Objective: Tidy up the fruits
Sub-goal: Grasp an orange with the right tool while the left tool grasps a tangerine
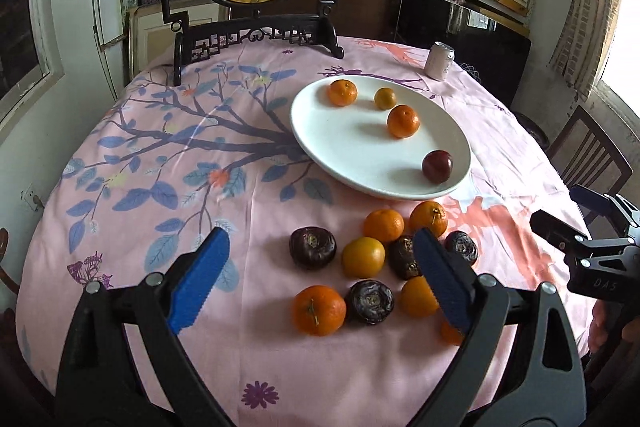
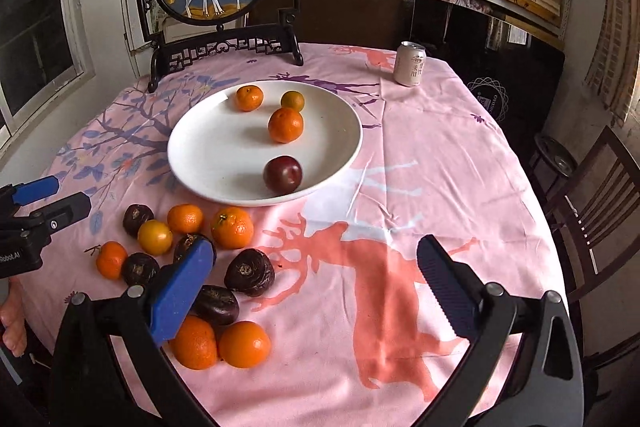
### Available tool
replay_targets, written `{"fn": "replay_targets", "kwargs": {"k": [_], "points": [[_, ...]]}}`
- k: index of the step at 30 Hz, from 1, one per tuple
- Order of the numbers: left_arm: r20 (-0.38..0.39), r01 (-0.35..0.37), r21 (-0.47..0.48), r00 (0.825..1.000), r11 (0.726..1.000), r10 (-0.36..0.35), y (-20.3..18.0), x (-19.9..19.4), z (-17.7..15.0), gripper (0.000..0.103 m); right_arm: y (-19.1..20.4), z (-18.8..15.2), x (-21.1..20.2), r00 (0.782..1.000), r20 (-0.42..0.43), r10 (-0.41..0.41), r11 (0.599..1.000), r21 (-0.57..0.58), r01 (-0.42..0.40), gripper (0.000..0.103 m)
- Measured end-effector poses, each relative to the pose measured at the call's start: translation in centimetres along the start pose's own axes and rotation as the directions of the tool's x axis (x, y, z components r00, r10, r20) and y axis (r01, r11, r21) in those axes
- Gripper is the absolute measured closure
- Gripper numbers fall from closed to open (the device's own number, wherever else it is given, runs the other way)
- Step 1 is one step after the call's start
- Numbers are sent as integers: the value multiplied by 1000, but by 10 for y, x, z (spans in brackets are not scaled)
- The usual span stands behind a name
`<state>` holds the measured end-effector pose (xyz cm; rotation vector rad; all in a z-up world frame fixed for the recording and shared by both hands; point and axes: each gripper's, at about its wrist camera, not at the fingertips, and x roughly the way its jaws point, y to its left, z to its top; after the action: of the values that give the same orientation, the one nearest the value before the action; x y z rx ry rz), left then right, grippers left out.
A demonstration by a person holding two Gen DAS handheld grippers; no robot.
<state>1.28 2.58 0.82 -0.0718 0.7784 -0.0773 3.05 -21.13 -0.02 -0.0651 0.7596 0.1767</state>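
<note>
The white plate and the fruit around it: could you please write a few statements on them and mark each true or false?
1. The white plate holds four fruits. True.
2. The dark red plum lies on the tablecloth. False: it sits on the plate, near its front rim.
3. The left gripper is shut on a tangerine. False: its jaws stand open and hold nothing.
4. The drink can stands upright beyond the plate. True.
5. The right gripper is open and empty. True.
6. All the fruit is on the plate. False: tangerines and dark wrinkled fruits lie on the cloth in front of it.
</note>
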Motion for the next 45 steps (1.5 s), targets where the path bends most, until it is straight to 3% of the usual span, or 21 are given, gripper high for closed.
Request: {"fn": "replay_targets", "kwargs": {"k": [7, 16, 17, 20, 27, 30, 31, 32, 34, 39, 45], "points": [[-24, -5, -6, 1000, 1000, 5, 5, -1, -11, 8, 5, -12, -2, 1000, -19, 12, 1000, -17, -12, 1], [-65, -8, -9, 998, 1000, 7, 19, 1, -34, 8, 10, -61, -1, 993, -112, 44, 998, -48, -50, 1], [-71, -10, -10, 997, 1000, 9, 21, 2, -36, 8, 10, -65, -1, 992, -119, 52, 997, -47, -58, 3], [-87, -17, -19, 996, 1000, 15, 26, 3, -42, 8, 8, -72, 6, 984, -150, 95, 994, -35, -101, 22], [-107, -18, -13, 994, 1000, 16, 28, -2, -53, 8, 14, -73, 34, 961, -195, 194, 980, -13, -201, 30], [-122, -16, -4, 992, 1000, 15, 25, -1, -57, 8, 19, -69, 49, 939, -227, 260, 964, 9, -265, 39], [-126, -16, -4, 992, 1000, 16, 24, 0, -57, 8, 24, -68, 49, 947, -214, 238, 968, -22, -248, 45], [-129, -17, -3, 992, 1000, 16, 24, 0, -58, 8, 28, -67, 49, 945, -214, 248, 965, -29, -260, 61], [-131, -24, -3, 991, 1000, 23, 24, 2, -57, 8, 28, -64, 48, 938, -219, 269, 961, -8, -277, 62], [-142, -30, 3, 989, 1000, 30, 22, 10, -58, 8, 17, -66, 30, 963, -198, 181, 983, -7, -186, 62], [-162, -30, 38, 986, 999, 36, 13, 27, -63, 10, -2, -73, 19, 968, -195, 156, 988, 26, -154, 62]]}}
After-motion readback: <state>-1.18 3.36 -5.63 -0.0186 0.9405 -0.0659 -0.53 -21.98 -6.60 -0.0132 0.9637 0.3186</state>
